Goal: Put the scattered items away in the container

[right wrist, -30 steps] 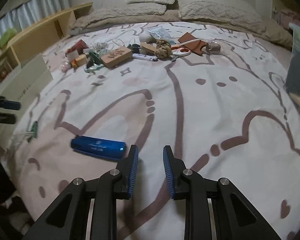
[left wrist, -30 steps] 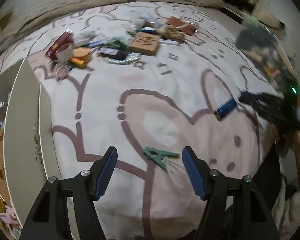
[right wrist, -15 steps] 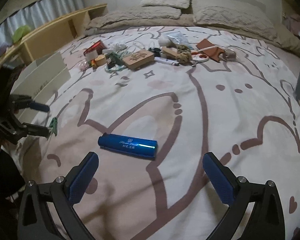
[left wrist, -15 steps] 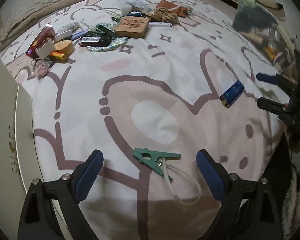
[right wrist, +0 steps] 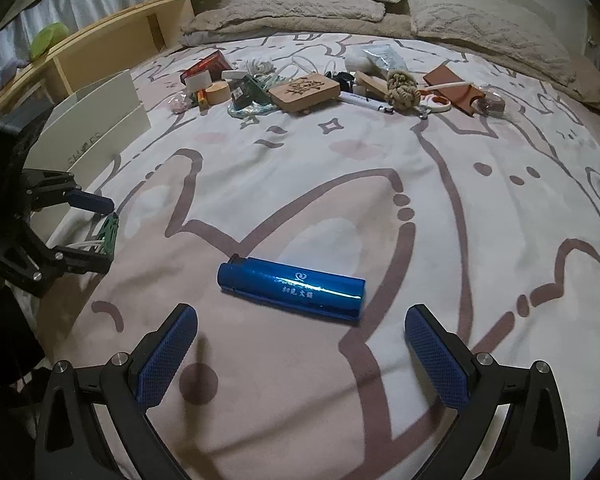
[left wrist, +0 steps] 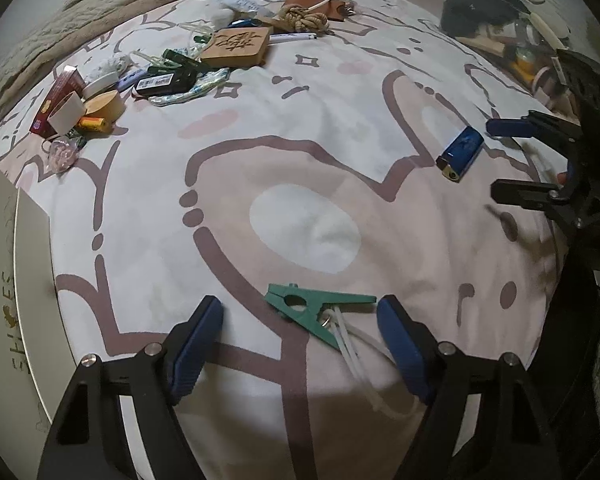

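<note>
The left claw hangs over the near edge of the bed, its fingers apart with the green clothes peg lying flat on the cover between them, nearer the right finger and not touching either pad. These jaws have just been closing in a little, with the peg between them but not gripped. A pale cord runs from the peg toward the near edge, and its end is hard to trace against the pink cover.

The right claw stands wide apart above the blue lighter, which lies crosswise on the bed just beyond the fingertips, clear of both pads.

The white container stands at the left edge of the bed, cut off in both views. Far across the bed lies the scattered pile, with a wooden block, a rope knot and small boxes; several small pieces in it are too blurred to name.
</note>
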